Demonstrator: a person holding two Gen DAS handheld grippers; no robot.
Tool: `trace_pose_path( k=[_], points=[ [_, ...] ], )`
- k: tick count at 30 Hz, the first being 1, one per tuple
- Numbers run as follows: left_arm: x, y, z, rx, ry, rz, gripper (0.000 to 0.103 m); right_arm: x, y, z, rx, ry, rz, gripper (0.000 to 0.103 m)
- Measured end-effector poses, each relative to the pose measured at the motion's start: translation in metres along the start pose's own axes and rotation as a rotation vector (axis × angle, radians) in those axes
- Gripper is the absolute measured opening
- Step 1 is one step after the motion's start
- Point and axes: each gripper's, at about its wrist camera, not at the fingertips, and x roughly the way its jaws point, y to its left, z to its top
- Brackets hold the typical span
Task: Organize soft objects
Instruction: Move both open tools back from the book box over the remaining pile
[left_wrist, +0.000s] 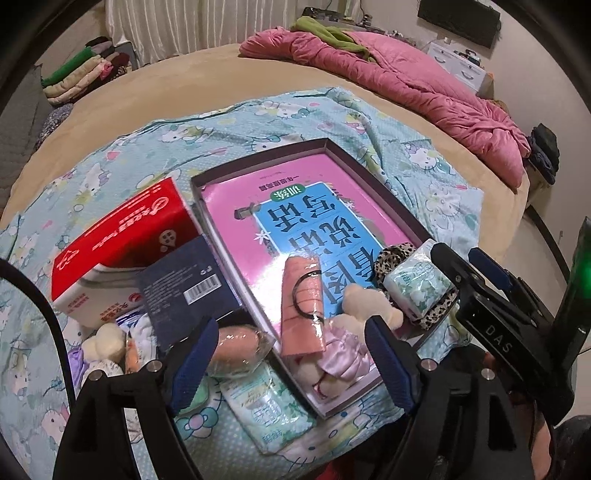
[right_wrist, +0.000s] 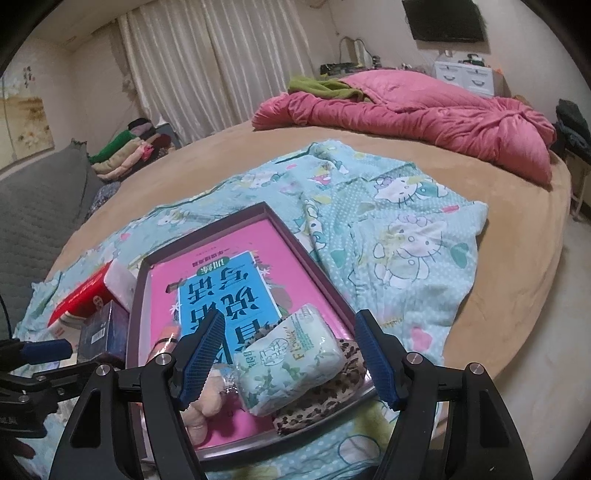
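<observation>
Right wrist view: right gripper (right_wrist: 290, 360) jaws spread, unpinched tissue pack (right_wrist: 291, 367) between them, lying on leopard scrunchie (right_wrist: 332, 400) inside tray (right_wrist: 207, 218). Light, squashy, slippery film; grasp across its middle.

One tray (left_wrist: 207, 177), two tissue packs (left_wrist: 417, 291), one leopard scrunchie (left_wrist: 391, 258), one red box (left_wrist: 122, 236), one navy box (left_wrist: 184, 291)

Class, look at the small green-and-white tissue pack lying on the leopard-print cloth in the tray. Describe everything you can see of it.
The small green-and-white plastic-wrapped tissue pack is a soft, puffy block printed with green leaves and lettering. It lies tilted on a leopard-print fabric piece in the near right corner of the shallow dark-rimmed tray. It sits between the open fingers of the right claw, whose blue pads do not press on it. A cream plush toy lies beside it.
</observation>
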Motion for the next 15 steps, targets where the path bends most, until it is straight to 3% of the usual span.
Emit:
trace_pose_path(
  k=[15],
  points=[
    [-0.024, 0.026, -0.016, -0.040, -0.054, 0.023, 0.081, -0.042, 0.025, 0.011, -0.098, -0.125, -0.026, 0.074]
  ],
)
